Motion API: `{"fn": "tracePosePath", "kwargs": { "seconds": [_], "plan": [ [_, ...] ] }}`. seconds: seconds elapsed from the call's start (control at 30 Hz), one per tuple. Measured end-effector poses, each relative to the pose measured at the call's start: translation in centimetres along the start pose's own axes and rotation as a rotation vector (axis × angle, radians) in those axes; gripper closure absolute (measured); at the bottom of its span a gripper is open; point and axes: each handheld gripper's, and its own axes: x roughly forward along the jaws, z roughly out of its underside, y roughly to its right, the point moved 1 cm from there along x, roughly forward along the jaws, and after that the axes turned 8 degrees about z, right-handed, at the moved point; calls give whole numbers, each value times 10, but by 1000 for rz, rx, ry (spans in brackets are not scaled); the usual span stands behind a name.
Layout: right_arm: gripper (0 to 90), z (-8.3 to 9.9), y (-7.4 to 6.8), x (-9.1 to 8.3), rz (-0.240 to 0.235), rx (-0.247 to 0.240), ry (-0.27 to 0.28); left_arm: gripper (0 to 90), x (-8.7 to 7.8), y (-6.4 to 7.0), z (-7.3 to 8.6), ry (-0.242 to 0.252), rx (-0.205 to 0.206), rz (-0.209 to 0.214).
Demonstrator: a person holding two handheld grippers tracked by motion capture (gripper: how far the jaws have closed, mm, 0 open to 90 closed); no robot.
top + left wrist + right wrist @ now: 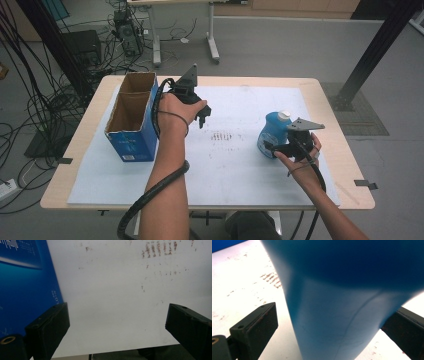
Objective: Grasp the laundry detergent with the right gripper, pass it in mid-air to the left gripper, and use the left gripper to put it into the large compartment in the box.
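Note:
A blue bottle (270, 131) with a white cap stands upright on the white mat (235, 170), right of centre. My right gripper (274, 148) is open with its jaws on either side of the bottle's lower body (342, 277). In the right gripper view a gap shows at the left jaw, while the right jaw lies against or just behind the bottle. An open-topped blue cardboard box (131, 142) stands at the left of the mat. My left gripper (202, 116) hangs open and empty just right of the box (25, 290), pointing down at bare mat (117, 315).
Rust-coloured smudges (222, 136) mark the mat's middle. The mat lies on a wooden table (350, 195). Cables (45, 100) crowd the floor at the left. A black frame post (372, 55) stands at the back right, and another table's legs (212, 45) behind.

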Motion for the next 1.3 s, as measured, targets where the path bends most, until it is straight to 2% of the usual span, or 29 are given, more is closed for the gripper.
{"fn": "tracePosePath", "kwargs": {
  "seconds": [0.2, 1.3],
  "plan": [
    [21, 0, 1, -1, 6, -2, 2, 59, -2, 2, 0, 8, 0, 12],
    [21, -1, 2, 0, 2, -1, -3, 59, -1, 2, -1, 5, 3, 4]
  ]
}}
